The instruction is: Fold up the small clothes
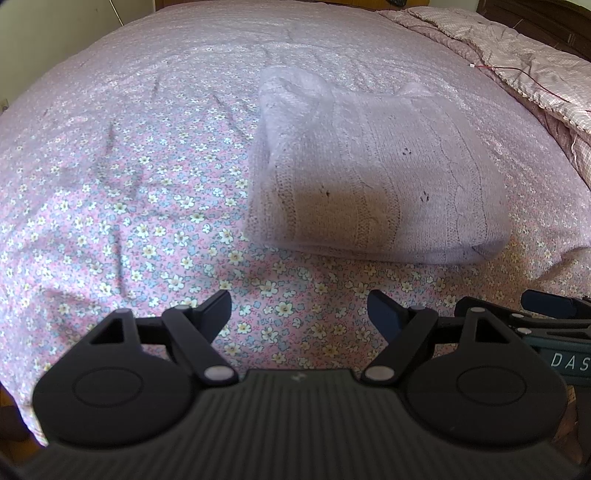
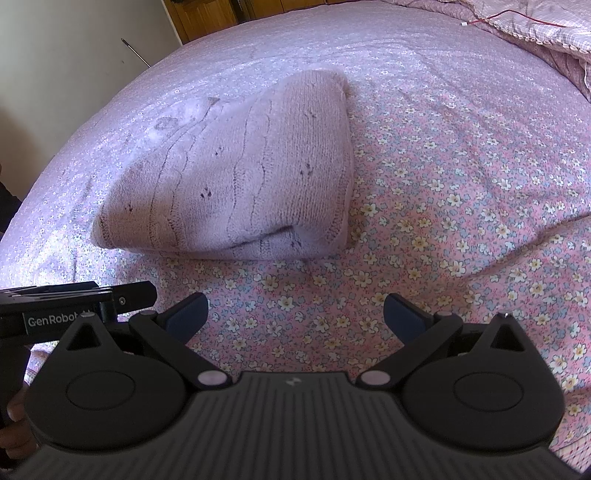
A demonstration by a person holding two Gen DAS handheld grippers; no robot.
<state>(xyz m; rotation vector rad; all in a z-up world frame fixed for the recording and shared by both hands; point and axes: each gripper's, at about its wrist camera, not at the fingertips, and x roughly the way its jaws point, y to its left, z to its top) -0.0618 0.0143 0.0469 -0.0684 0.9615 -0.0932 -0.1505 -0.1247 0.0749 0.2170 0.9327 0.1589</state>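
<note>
A pale lilac knitted sweater [image 1: 373, 173] lies folded into a thick rectangle on the floral bedsheet [image 1: 129, 206]. In the right wrist view the sweater [image 2: 240, 184] lies ahead and to the left. My left gripper [image 1: 299, 306] is open and empty, hovering over the sheet just in front of the sweater's near edge. My right gripper [image 2: 293, 314] is open and empty, also short of the sweater. The right gripper's body shows at the right edge of the left wrist view [image 1: 554, 306]; the left gripper's body shows at the left of the right wrist view [image 2: 74, 299].
A pink quilted blanket [image 1: 517, 55] is bunched at the far right of the bed, with a thin red wire [image 1: 517, 70] lying on it. A cream wall [image 2: 92, 44] and wooden furniture [image 2: 207, 14] stand beyond the bed's far edge.
</note>
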